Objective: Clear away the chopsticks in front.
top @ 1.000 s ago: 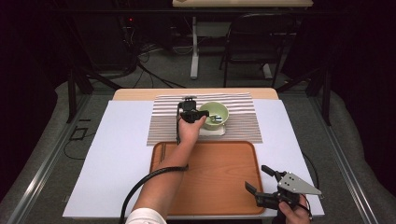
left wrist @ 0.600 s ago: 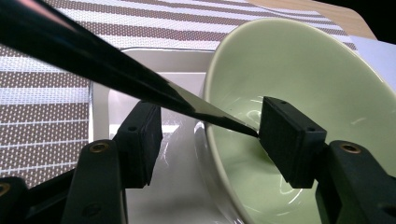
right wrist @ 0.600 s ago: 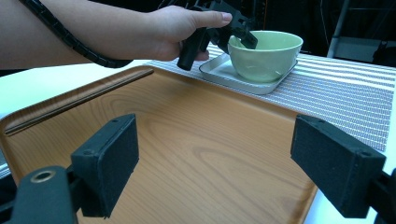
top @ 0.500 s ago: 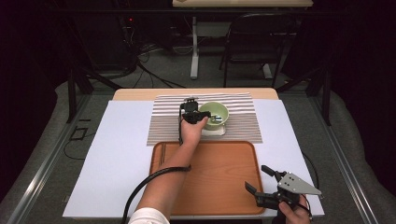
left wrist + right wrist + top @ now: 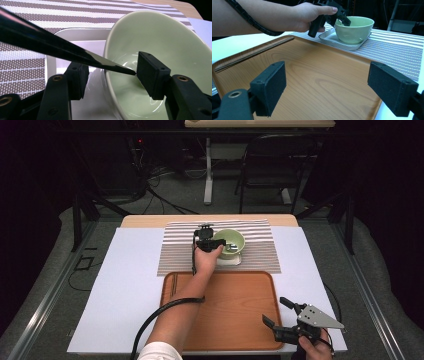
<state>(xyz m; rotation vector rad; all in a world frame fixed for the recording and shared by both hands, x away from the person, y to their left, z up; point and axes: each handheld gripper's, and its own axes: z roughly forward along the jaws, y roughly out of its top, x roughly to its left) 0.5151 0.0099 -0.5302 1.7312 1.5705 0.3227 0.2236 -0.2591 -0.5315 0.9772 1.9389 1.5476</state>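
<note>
Two tongs work at this counter [image 5: 125, 285]. Beyond the tray [image 5: 230, 310], on the striped mat [image 5: 260, 250], a green bowl [image 5: 231, 241] sits in a white dish [image 5: 235, 261]. The left tongs [image 5: 110, 75] straddle its near rim, one pad inside, one outside, and have just been closing, not yet pinching. Best to close squarely on the wall, then lift straight. The right tongs [image 5: 327, 87] hang wide open, empty, over the tray.
</note>
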